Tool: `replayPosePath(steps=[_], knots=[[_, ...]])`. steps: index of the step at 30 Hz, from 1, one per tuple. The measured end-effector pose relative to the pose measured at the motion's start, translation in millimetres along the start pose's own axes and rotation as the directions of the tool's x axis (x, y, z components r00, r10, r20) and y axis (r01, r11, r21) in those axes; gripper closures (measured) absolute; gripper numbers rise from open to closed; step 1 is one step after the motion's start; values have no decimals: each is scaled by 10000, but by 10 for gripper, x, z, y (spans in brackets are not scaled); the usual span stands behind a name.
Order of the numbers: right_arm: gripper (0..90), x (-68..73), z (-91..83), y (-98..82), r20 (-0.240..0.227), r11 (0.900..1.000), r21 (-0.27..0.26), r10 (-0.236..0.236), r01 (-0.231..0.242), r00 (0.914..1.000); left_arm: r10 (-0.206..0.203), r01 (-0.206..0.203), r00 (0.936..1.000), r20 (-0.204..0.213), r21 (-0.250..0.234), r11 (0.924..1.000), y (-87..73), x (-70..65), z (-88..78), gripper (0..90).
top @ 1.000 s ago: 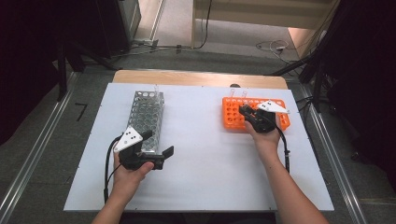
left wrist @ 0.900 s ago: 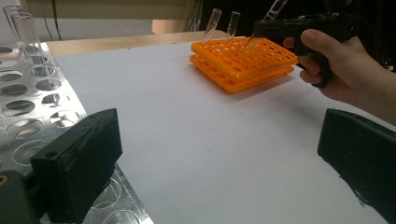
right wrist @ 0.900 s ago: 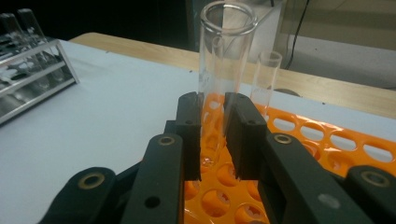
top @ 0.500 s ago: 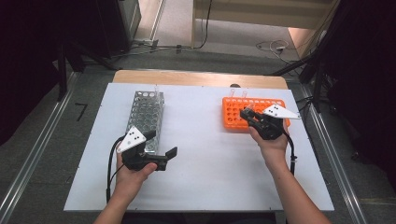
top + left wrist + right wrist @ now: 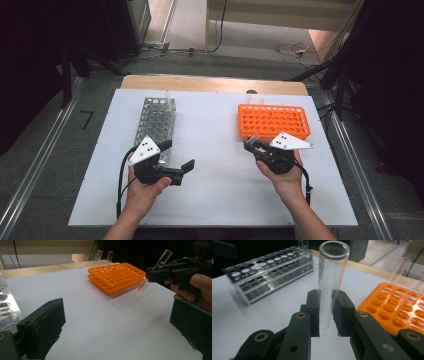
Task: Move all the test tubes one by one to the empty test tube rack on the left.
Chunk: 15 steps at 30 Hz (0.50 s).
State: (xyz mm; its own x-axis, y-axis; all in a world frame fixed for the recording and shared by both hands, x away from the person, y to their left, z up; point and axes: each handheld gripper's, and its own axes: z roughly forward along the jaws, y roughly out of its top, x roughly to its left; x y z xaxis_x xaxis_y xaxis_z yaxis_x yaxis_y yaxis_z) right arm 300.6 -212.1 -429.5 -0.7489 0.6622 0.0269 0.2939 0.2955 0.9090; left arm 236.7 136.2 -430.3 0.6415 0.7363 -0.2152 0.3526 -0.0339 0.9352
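**One glass tube is out of the orange rack and on its way**

The work looks like moving glass tubes from the orange rack [image 5: 273,121] to the metal rack [image 5: 156,121]. It looks like it is near the start. The right gripper [image 5: 253,145] holds one glass tube [image 5: 254,138] in the air, just below the orange rack in the high view, a little right of the middle of the frame. Two more tubes [image 5: 255,99] stand at the top edge of the orange rack. The metal rack sits in the upper left part of the white bench [image 5: 215,195]. One clear tube seems to stand at its far end, but it is hard to tell. The rest of its holes look empty. So the held tube has yet to cross the bench and go into a hole, and the two tubes in the orange rack are left to move after that.

In the right gripper view, the two black jaws are pressed on the tube from both sides, near its lower part. The tube's open mouth points up, in the top middle of that frame, and its round bottom hangs below the jaws. It tilts a bit.

The left gripper [image 5: 177,157] rests in the lower left of the high view, just beside the near end of the metal rack. Its jaws are wide apart. Nothing is between them, and they touch nothing. In the left gripper view they stand at the two bottom corners, with bare white bench between.
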Motion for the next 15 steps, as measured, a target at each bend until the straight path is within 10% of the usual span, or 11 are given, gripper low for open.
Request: replayPosePath(steps=[15], knots=[[743,531,219,-23,-1523,9933,607,-877,979,9844,445,-467,9960,772,281,9985,43,-250,154,119]])
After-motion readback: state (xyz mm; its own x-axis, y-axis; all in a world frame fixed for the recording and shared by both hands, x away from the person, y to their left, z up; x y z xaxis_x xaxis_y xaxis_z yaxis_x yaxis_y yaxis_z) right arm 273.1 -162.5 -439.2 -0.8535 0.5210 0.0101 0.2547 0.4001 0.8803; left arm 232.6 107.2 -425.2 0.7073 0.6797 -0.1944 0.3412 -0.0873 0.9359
